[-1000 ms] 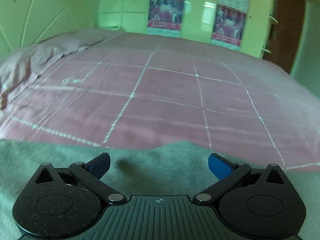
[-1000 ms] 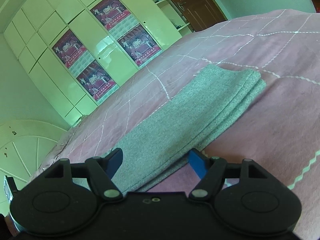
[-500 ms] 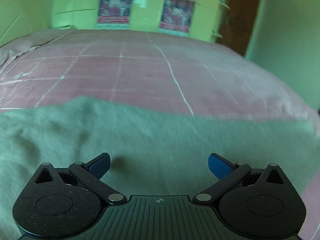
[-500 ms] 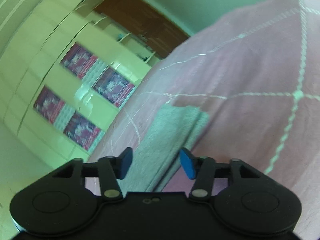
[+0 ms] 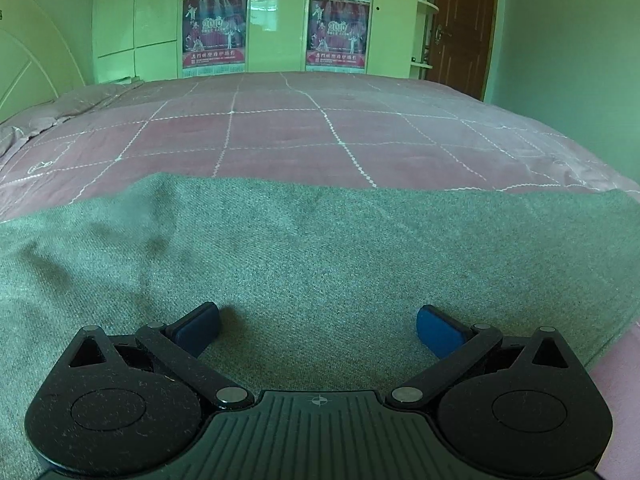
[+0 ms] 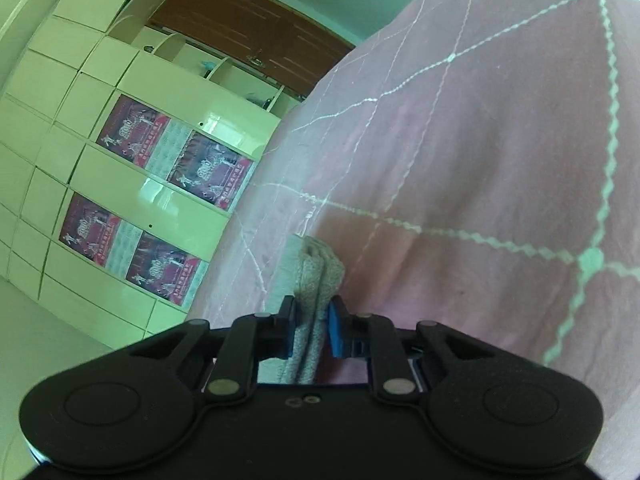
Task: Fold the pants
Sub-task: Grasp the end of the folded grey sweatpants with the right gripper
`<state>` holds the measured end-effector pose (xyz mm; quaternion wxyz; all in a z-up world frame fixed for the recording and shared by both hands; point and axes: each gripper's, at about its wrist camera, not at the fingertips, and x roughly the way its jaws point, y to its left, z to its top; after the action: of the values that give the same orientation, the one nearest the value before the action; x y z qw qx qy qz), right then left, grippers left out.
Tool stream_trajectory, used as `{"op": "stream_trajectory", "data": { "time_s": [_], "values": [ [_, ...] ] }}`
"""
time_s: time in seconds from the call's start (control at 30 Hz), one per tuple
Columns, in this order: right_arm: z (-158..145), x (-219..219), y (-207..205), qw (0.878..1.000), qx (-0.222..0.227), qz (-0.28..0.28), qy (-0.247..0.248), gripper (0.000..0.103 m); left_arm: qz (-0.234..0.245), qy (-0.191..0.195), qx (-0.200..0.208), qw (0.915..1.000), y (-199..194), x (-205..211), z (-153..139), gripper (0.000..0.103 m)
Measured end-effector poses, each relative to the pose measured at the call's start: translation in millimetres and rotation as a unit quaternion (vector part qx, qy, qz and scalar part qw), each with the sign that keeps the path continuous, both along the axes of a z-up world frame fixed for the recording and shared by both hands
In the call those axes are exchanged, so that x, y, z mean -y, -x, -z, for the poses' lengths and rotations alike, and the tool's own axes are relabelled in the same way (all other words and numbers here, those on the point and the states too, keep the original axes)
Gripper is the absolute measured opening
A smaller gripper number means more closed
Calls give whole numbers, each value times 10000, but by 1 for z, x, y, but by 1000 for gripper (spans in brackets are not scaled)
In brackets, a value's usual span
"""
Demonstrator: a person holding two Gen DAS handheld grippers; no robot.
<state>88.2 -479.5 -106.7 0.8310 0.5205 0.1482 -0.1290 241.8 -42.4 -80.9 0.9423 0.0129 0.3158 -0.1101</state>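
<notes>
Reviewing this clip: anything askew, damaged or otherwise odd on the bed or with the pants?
Nothing stands out. The grey pants lie on the pink quilt with only soft wrinkles at their left end. The right gripper has just closed on their stacked edge; the left gripper is open over the cloth.

The right gripper [image 6: 311, 326] had just been closing, and its blue pads [image 6: 335, 330] pinched the folded edge of the grey pants [image 6: 316, 276], layers bunched between them. The pants lay on the pink quilted bedspread [image 6: 500, 168] with pale zigzag stitching. Beyond stood a glossy wardrobe [image 6: 120, 160] bearing red calendar posters [image 6: 132, 128], beside a brown door [image 6: 248, 36].
</notes>
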Motion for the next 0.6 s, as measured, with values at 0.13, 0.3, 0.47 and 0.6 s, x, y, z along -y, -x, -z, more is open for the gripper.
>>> {"op": "stream_trajectory", "data": {
  "time_s": [0.13,0.3,0.47,0.6],
  "values": [
    [24,-1,4,10000,39,-27,57,6,-83,-50,-60,9999,-1,2,-2,103],
    [24,2,11,9998,209,-34,-16,9,-171,588,-114,9981,16,38,-19,103],
    [23,3,14,9997,243,-44,24,11,176,557,-68,9983,34,97,-8,103],
    [22,1,14,9997,238,-42,37,11,240,160,-95,9995,31,107,-4,103]
  ]
}}
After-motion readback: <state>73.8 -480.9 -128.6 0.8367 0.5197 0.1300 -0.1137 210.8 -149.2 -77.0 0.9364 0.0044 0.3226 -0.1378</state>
